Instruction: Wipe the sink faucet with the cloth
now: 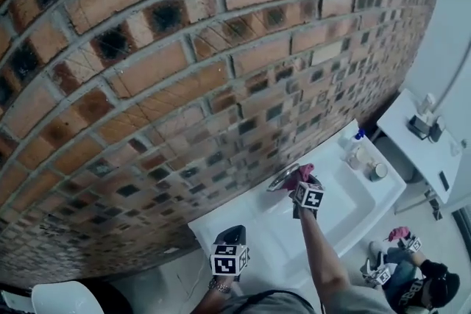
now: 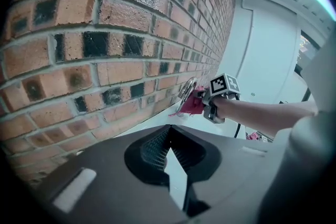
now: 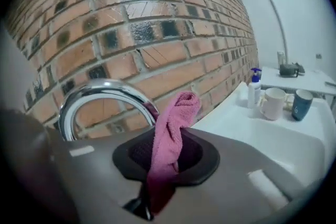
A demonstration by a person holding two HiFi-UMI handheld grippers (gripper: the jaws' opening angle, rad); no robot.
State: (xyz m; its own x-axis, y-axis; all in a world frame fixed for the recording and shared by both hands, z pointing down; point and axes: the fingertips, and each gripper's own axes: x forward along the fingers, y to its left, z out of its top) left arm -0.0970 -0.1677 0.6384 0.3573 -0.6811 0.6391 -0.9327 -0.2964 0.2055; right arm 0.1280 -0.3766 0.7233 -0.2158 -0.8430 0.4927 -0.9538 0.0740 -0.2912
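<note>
Both jaws of the right hand-held gripper [image 3: 156, 183] are clenched on a pink terry cloth [image 3: 173, 123]. The cloth rises out of the jaws in a twisted fold. Its upper part lies against the arch of the curved chrome faucet spout [image 3: 94, 93], just ahead of the jaws. From the head view, this hand-held gripper is raised over the back edge of the white rectangular sink [image 1: 353, 213], with the cloth bunched between it and the spout.

The left hand-held gripper [image 2: 170, 168] is released, with only a narrow gap between its jaws and nothing in them. It is held lower and to the left, well apart from the faucet and pointing toward it.

A red and black brick wall [image 1: 184, 70] stands right behind the spout. On the sink's far ledge are a white pump bottle with a blue top [image 3: 254, 89], a white mug [image 3: 273, 103] and a dark blue cup [image 3: 301, 104]. Beyond them is a white desk [image 3: 315, 81].
</note>
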